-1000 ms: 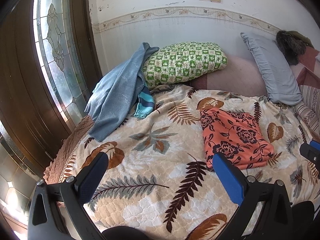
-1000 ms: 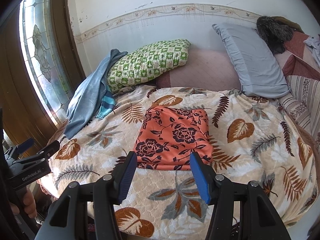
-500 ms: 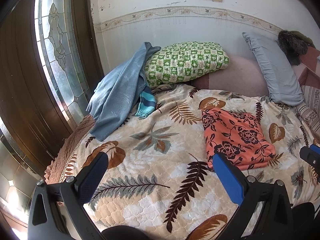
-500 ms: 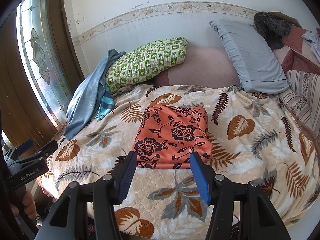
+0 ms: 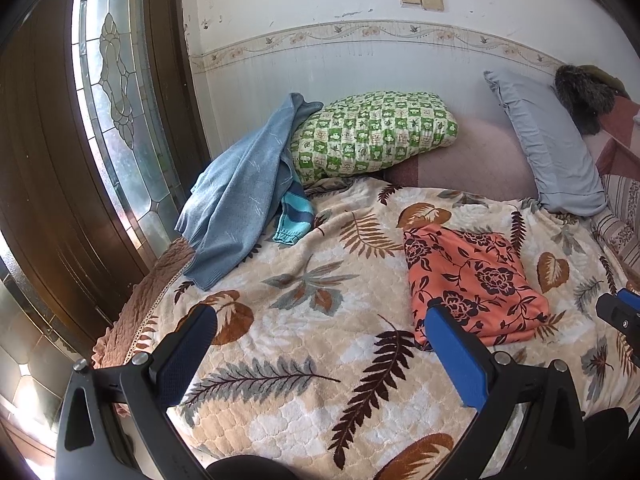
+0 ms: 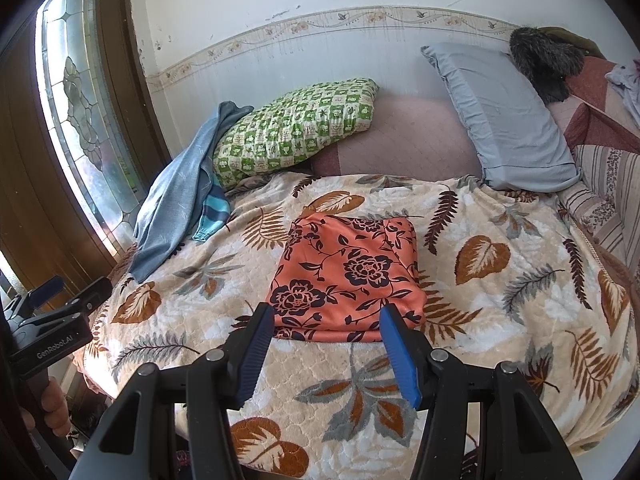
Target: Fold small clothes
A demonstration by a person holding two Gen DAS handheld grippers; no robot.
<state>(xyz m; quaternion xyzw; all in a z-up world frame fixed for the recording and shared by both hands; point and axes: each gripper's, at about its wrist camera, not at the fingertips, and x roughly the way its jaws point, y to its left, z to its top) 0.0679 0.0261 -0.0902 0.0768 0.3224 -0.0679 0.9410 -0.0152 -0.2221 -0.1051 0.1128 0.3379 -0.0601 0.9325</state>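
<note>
Folded orange floral garment (image 6: 346,276) lies mid-bed on the leaf-print blanket (image 6: 500,320). Both grippers, left (image 5: 320,344) and right (image 6: 326,340), spread wide, empty. Fabric looks thin, limp, slippery; pinch all layers at the near edge.

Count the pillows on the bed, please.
2. The green checked pillow leans at the wall on the left, beside the blue garment. The grey pillow leans at the right. More may lie hidden under the dark furry thing.
</note>
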